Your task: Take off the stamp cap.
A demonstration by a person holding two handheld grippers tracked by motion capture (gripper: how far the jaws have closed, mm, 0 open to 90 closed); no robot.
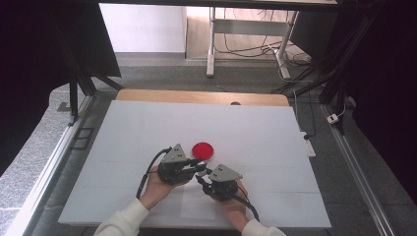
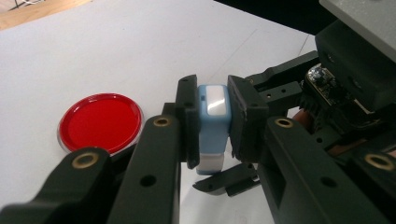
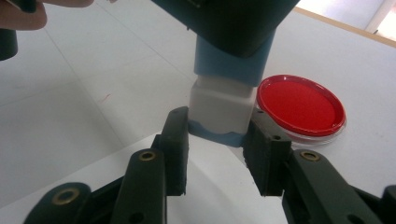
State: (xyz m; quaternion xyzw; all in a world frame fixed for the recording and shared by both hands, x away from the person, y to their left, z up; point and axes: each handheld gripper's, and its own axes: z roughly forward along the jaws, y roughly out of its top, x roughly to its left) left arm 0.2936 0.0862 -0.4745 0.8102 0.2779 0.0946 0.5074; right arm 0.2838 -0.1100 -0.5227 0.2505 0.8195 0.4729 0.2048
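Object: small blue-and-white block (image 2: 213,128), held above the white table (image 1: 123,147), near a red round lid (image 1: 202,149) | Left gripper (image 2: 212,126): jaws clamped on its blue upper part | Right gripper (image 3: 217,140): jaws closed against its white lower end, pads touching both sides | Hands: close together at the table's near edge.

Tongs (image 3: 217,140): rising from the bottom edge, jaws pressing on the white end of the block.
Block (image 3: 219,109): hanging at centre, blue above, white below.
Red lid (image 3: 301,105): lying right of centre on the counter (image 3: 93,93).
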